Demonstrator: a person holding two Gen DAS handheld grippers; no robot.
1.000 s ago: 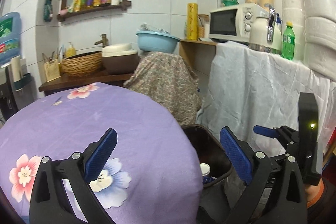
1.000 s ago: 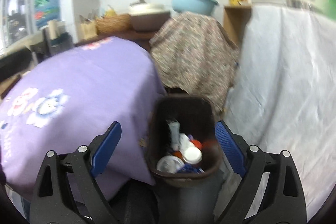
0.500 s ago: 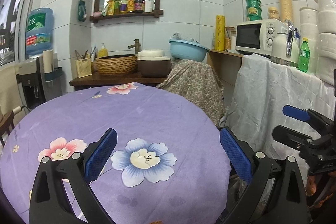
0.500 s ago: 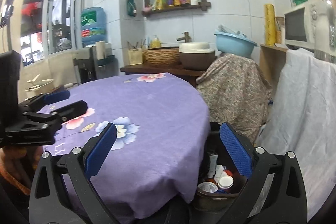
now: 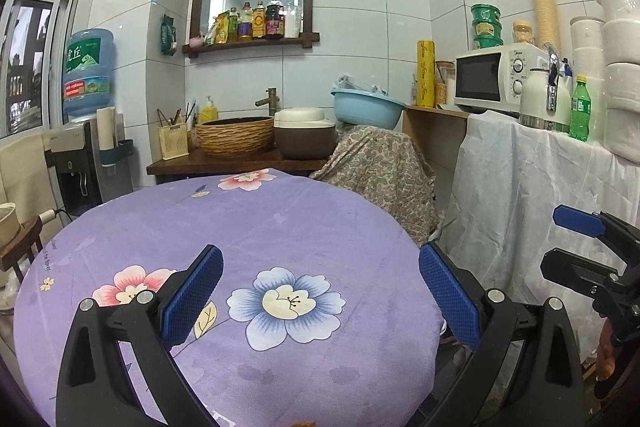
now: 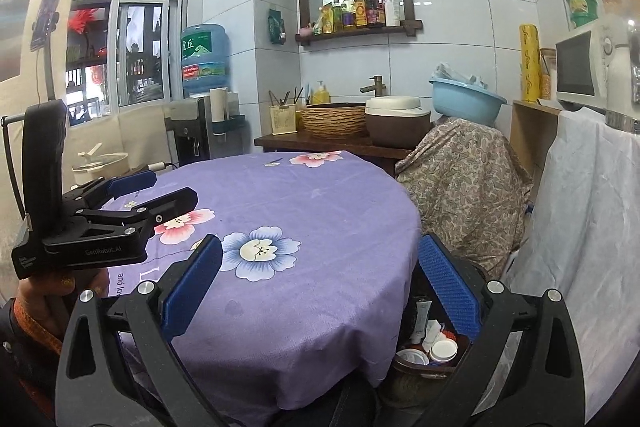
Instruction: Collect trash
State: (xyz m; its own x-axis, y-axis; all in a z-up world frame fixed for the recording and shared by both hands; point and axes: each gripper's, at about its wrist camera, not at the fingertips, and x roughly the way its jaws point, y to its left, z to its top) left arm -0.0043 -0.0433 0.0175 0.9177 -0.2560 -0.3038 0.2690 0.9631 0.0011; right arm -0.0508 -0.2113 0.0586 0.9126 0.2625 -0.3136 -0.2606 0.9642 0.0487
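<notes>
The round table (image 5: pixel 280 227), under a purple floral cloth, fills both views; no loose trash shows on the visible cloth. Behind it stand a wooden counter with a wicker basket (image 5: pixel 235 135) and a rice cooker (image 5: pixel 304 137), and a microwave (image 5: pixel 494 83) to the right.

The trash bin (image 6: pixel 424 359) sits on the floor just beside the table's right edge, seen only in the right wrist view. It holds a tube, crumpled paper and round lids; exact contents too small to tell.

Left gripper (image 5: pixel 320 295) hovers over the cloth, jaws spread wide, nothing between them. Right gripper (image 6: pixel 320 291) likewise: jaws wide, empty, bin partly behind its right finger.

Judgement: collection looks finished or nearly so. Remaining: check the unseen near edge of the table.
</notes>
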